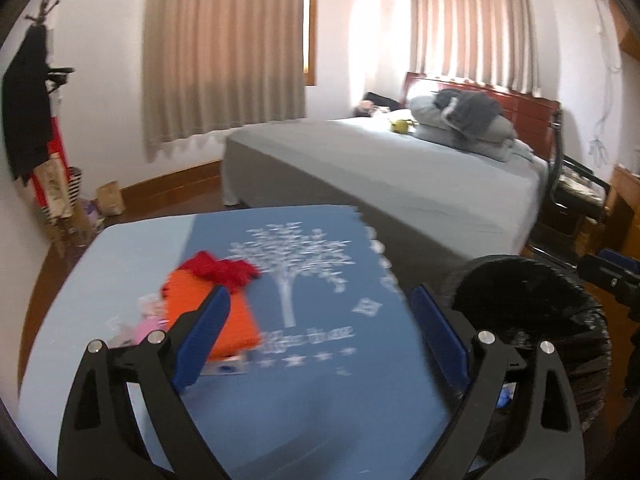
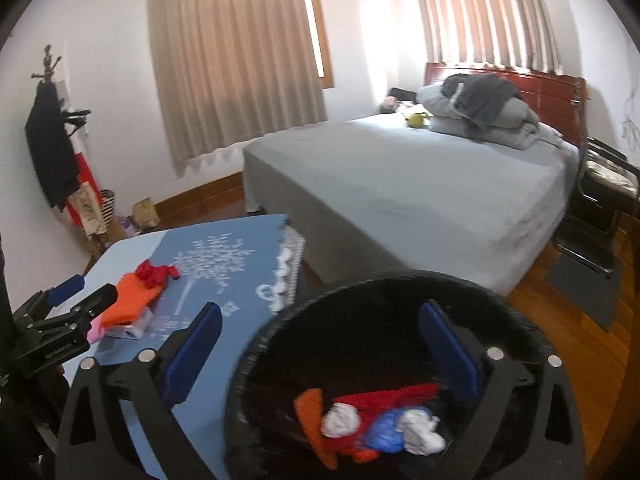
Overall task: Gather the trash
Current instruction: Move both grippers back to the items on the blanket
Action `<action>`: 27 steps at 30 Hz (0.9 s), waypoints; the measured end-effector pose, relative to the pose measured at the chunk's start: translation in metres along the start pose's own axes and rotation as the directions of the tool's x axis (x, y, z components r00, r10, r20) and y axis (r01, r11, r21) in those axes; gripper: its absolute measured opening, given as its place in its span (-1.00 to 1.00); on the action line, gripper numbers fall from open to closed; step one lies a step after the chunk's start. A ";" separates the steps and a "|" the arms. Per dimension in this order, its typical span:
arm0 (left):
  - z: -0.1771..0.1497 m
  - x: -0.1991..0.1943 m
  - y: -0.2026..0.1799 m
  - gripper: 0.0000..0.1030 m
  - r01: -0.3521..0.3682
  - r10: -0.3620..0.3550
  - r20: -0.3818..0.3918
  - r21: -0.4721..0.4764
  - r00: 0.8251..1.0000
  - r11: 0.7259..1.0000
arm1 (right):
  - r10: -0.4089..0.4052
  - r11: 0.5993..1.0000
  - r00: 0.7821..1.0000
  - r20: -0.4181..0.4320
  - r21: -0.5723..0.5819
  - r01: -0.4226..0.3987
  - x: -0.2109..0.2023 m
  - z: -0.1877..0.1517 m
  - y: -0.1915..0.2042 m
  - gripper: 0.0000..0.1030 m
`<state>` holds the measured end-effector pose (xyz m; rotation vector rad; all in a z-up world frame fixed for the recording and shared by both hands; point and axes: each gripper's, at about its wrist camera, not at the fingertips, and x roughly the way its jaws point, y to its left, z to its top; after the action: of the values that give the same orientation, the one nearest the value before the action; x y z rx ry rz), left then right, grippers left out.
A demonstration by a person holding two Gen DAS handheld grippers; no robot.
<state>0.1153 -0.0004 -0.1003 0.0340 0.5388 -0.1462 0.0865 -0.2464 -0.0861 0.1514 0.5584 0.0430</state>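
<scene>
On the blue tree-print cloth (image 1: 304, 360) lie an orange packet (image 1: 216, 312), a crumpled red wrapper (image 1: 220, 270), a pink wrapper (image 1: 146, 326) and a small white-and-blue pack (image 1: 226, 368). My left gripper (image 1: 320, 292) hangs open above the cloth with nothing between its fingers; the orange packet lies just behind its left finger. The black trash bin (image 2: 400, 300) stands off the table's right edge. My right gripper (image 2: 320, 310) is open over the bin's mouth and holds nothing. Orange, red, white and blue trash (image 2: 372, 420) lies in the bin. The left gripper (image 2: 84, 294) also shows at the right wrist view's left edge.
A grey bed (image 2: 400, 168) with piled bedding stands beyond the table. A coat rack (image 1: 36, 100) with dark clothes and a paper bag (image 1: 110, 198) line the left wall. A black chair (image 2: 600, 200) sits right of the bed on wooden floor (image 2: 568, 340).
</scene>
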 end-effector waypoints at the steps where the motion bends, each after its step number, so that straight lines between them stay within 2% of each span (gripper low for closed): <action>1: -0.002 -0.002 0.007 0.74 -0.013 0.013 0.001 -0.004 1.000 1.000 | 0.014 1.000 1.000 -0.001 -0.008 -0.014 0.004 0.001 0.009 0.88; 9: -0.013 -0.008 0.066 0.74 -0.133 0.133 -0.018 -0.057 0.991 0.989 | 0.095 0.993 0.995 -0.024 -0.070 -0.097 0.033 0.000 0.069 0.88; 14: -0.020 -0.005 0.093 0.74 -0.186 0.183 -0.041 -0.084 0.982 0.979 | 0.130 0.986 0.991 -0.041 -0.098 -0.134 0.050 -0.006 0.101 0.88; 19: -0.034 0.002 0.119 0.70 -0.215 0.208 -0.074 -0.115 0.975 0.970 | 0.148 0.982 0.987 -0.068 -0.107 -0.155 0.069 -0.011 0.121 0.88; 27: -0.050 0.022 0.138 0.52 -0.219 0.200 -0.130 -0.148 0.971 0.964 | 0.157 0.978 0.981 -0.112 -0.118 -0.170 0.094 -0.019 0.140 0.88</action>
<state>0.1287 0.1365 -0.1556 -0.0592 0.6561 0.1080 0.1565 -0.0976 -0.1299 0.0714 0.6428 0.2478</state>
